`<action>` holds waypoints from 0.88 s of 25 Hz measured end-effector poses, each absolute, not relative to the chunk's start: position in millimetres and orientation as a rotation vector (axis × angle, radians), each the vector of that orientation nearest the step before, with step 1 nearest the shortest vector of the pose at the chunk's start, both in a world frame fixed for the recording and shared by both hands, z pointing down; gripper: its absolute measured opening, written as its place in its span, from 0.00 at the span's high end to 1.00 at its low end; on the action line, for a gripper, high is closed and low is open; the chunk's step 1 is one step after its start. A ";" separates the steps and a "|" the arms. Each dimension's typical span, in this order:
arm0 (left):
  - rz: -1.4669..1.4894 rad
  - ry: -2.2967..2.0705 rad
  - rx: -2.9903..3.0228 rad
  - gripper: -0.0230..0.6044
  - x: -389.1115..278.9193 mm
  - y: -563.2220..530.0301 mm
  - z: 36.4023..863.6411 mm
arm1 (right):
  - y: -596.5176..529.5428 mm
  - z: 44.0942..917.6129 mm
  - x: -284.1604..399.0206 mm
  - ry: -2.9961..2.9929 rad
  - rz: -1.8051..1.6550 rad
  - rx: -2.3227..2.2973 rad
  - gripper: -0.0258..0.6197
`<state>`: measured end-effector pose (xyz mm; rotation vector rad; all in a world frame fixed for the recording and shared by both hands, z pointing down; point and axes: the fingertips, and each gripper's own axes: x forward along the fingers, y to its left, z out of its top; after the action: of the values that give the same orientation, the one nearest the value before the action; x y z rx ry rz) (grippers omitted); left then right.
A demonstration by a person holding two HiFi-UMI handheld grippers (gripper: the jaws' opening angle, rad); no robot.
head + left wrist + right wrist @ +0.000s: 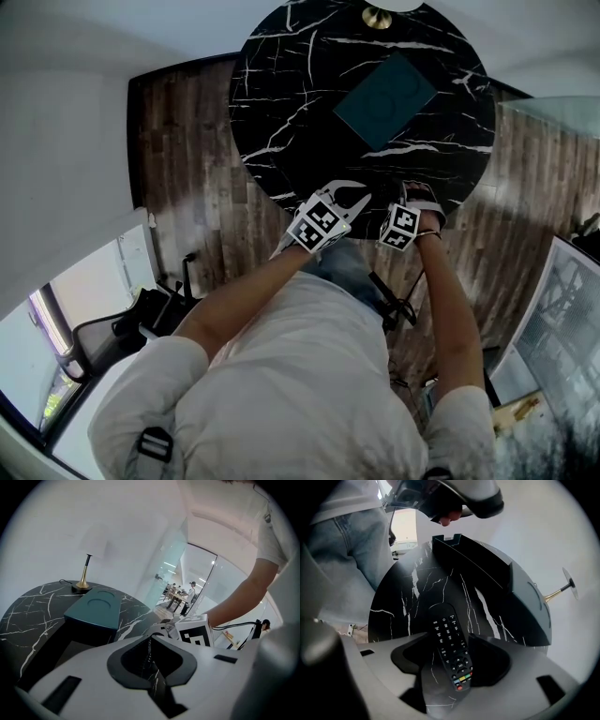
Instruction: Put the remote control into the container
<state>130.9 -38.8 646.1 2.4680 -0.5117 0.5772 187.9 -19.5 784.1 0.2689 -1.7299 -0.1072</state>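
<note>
A black remote control (457, 660) lies flat on the round black marble table (309, 112), its coloured buttons towards me. My right gripper (451, 638) points steeply down over it, jaws open on either side of its near end and not touching it. In the head view this gripper (419, 199) hides the remote at the table's near edge. The teal container (384, 94) (96, 607) (497, 581) stands further back on the table. My left gripper (356, 195) (150, 638) hovers beside the right one, jaw tips together and empty.
A brass lamp base (378, 16) (84, 581) stands at the table's far edge behind the container. Wooden floor (187, 187) surrounds the table. The person's jeans (351, 541) are close to the near edge. A glass partition (173, 559) lies beyond.
</note>
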 end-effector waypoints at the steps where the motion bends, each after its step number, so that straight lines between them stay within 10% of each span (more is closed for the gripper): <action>1: 0.581 -0.512 2.467 0.95 130.2 -38.9 646.9 | -19.2 785.0 187.7 -1.730 -0.102 0.261 0.61; 22: 0.561 -0.582 2.467 0.95 108.1 -41.7 630.4 | -29.9 762.1 183.1 -1.732 -0.228 0.265 0.82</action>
<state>108.1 -41.7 630.4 2.4671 -0.5822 0.5610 183.1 -29.9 762.1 0.2655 -1.7324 -0.2275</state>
